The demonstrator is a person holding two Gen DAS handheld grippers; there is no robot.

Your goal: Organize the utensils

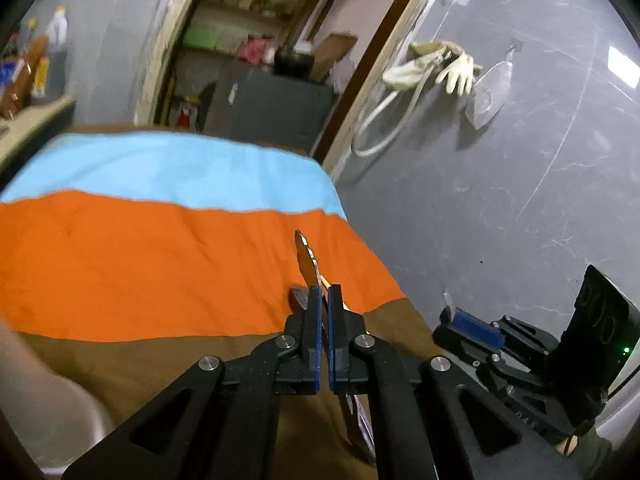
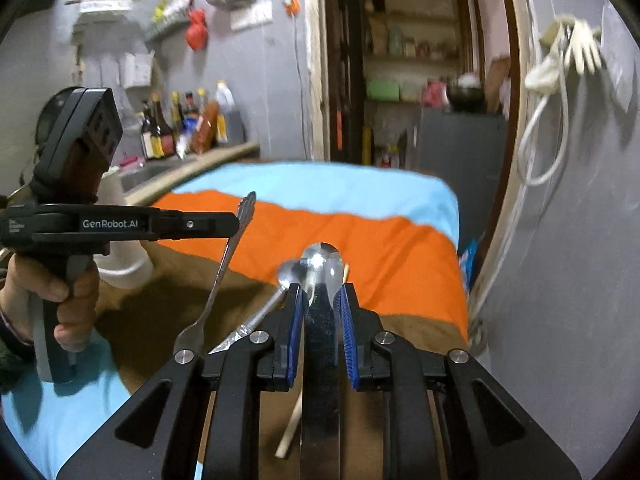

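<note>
Closest to the lens in the left wrist view: left gripper [image 1: 324, 296], fingers pressed together, pinching a thin metal utensil [image 1: 306, 258] w/ its end poking forward past the tips over the orange band of the striped cloth [image 1: 160, 264]. Right wrist view shows that same piece as a fork [image 2: 224, 264], tines up by the left gripper [image 2: 239, 222], handle hanging down-left, clear of the cloth. A hand [image 2: 48, 296] grips the left tool's handle.

Right gripper [image 2: 321, 300]: fingers only slightly apart, clamped on a big steel spoon [image 2: 320, 264], bowl pointing ahead over the orange stripe, flat handle running back btwn the blue pads toward the camera. Just beside it on the left, a smaller spoon [image 2: 286, 276], handle slanting down-left behind the left finger; can't tell if it's held or lying on the cloth. Pale wooden stick [image 2: 292, 428] lies on the brown stripe under the gripper.

Cloth covers the table, bands blue/orange/brown. Bottles [image 2: 184, 124] on a counter at back left; gloves [image 1: 440, 66] hang on the grey wall at right.
</note>
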